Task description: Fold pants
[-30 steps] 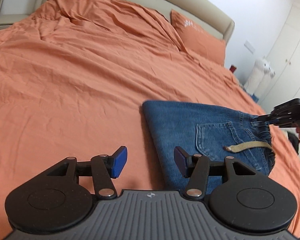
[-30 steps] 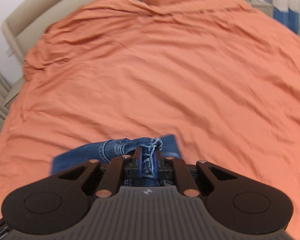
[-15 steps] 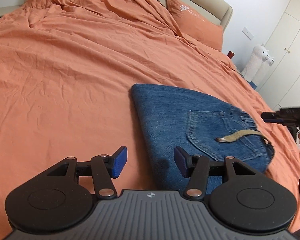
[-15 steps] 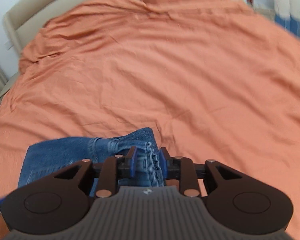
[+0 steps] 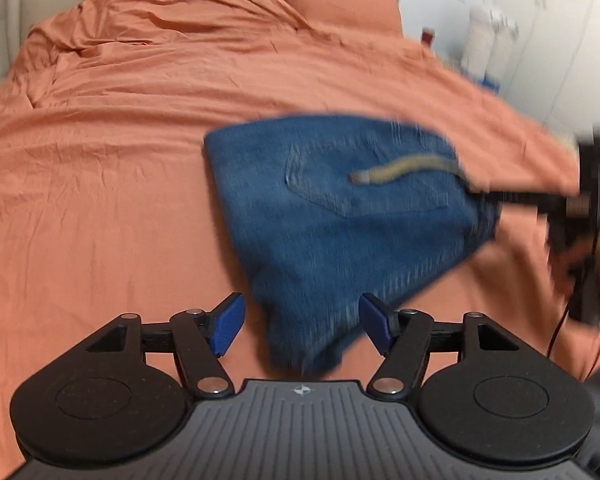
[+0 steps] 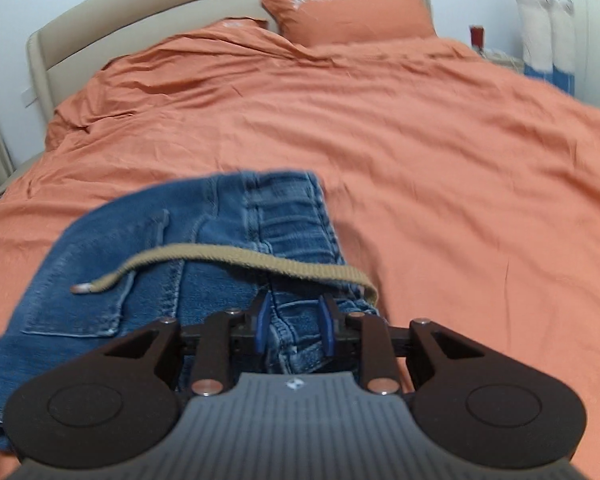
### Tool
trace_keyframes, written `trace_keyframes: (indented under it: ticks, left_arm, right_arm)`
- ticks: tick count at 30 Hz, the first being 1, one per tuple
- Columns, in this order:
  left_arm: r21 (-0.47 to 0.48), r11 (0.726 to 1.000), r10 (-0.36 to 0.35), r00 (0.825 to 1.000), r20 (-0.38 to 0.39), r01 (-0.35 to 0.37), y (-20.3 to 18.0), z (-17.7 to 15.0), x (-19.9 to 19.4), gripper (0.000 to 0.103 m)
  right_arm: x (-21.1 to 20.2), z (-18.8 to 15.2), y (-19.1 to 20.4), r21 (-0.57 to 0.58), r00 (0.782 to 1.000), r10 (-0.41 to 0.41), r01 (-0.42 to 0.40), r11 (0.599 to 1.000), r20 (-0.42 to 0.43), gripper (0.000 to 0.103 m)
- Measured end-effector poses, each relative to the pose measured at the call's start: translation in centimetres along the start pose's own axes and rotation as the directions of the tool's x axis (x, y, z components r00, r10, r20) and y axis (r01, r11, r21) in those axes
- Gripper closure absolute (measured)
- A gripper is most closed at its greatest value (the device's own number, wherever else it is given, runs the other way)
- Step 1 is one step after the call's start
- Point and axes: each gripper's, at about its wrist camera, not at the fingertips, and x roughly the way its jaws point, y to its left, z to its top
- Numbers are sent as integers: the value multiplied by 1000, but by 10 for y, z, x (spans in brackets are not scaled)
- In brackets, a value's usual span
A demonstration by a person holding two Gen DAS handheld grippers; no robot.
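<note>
Folded blue jeans (image 5: 340,216) lie on the orange bedspread (image 5: 100,184), back pocket up, with a tan drawstring (image 5: 404,168) across them. My left gripper (image 5: 300,326) is open, its blue pads either side of the near corner of the jeans. My right gripper (image 6: 294,326) is partly open around the waistband of the jeans (image 6: 180,264); the pads stand a little off the denim. The tan drawstring (image 6: 236,262) lies just beyond it. The right gripper also shows at the right edge of the left wrist view (image 5: 476,192).
The orange bedspread (image 6: 440,160) covers the whole bed. An orange pillow (image 6: 348,12) and a beige headboard (image 6: 140,12) are at the far end. Two white plush toys (image 6: 544,20) and white cupboards stand to the right of the bed.
My right gripper's pads have spread apart from the waistband, which they pinched before. My left gripper has moved right, so the corner of the jeans now lies between its open pads.
</note>
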Motion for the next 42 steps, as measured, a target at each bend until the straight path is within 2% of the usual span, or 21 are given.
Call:
trace_keyframes:
  ticks: [3, 6, 7, 10, 13, 15, 18, 21, 23, 27, 31, 35, 42]
  left_arm:
    - [81, 993, 93, 995, -39, -90, -19, -8, 14, 27]
    - [128, 977, 179, 982, -57, -170, -31, -8, 30, 34]
    - [147, 972, 194, 979, -63, -183, -35, -7, 35, 39]
    - [187, 956, 246, 965, -92, -226, -38, -6, 45, 73]
    - [209, 950, 253, 964, -82, -232, -38, -1, 30, 84]
    - [273, 930, 272, 960, -60, -247, -44, 1, 20, 85]
    - [342, 905, 300, 950, -87, -254, -50, -3, 25, 86]
    - [333, 910, 314, 935, -162, -248, -45, -14, 49, 87]
    - [292, 927, 302, 930, -209, -235, -38, -18, 61, 87]
    - [266, 939, 287, 921, -263, -217, -32, -11, 70, 87]
    - [289, 935, 292, 911, -291, -207, -34, -8, 70, 87]
    - [266, 942, 285, 907, -309, -205, -34, -4, 65, 87]
    - [304, 927, 317, 893, -320, -219, -44, -4, 52, 85]
  right_arm:
    - [5, 1, -4, 7, 1000, -1, 1, 1000, 4, 85]
    - [8, -1, -9, 35, 1000, 17, -17, 999, 13, 85]
    - [7, -1, -9, 26, 1000, 19, -19, 999, 15, 85]
    - [8, 0, -9, 24, 1000, 27, -27, 999, 10, 85]
    - [10, 2, -15, 43, 999, 45, -45, 998, -4, 85]
    - [10, 3, -18, 53, 998, 56, -55, 997, -20, 86]
    - [11, 4, -21, 50, 997, 61, -59, 997, -41, 86]
    - [14, 2, -18, 14, 997, 52, -51, 999, -55, 87]
    - [16, 1, -17, -3, 997, 50, -50, 999, -58, 87]
    - [17, 0, -19, -1, 997, 56, -56, 998, -58, 87]
    - [18, -1, -18, -15, 997, 49, -50, 999, -53, 87]
    - [16, -3, -20, -17, 998, 51, -52, 998, -45, 87]
    - [8, -6, -17, -48, 999, 27, -29, 998, -39, 87]
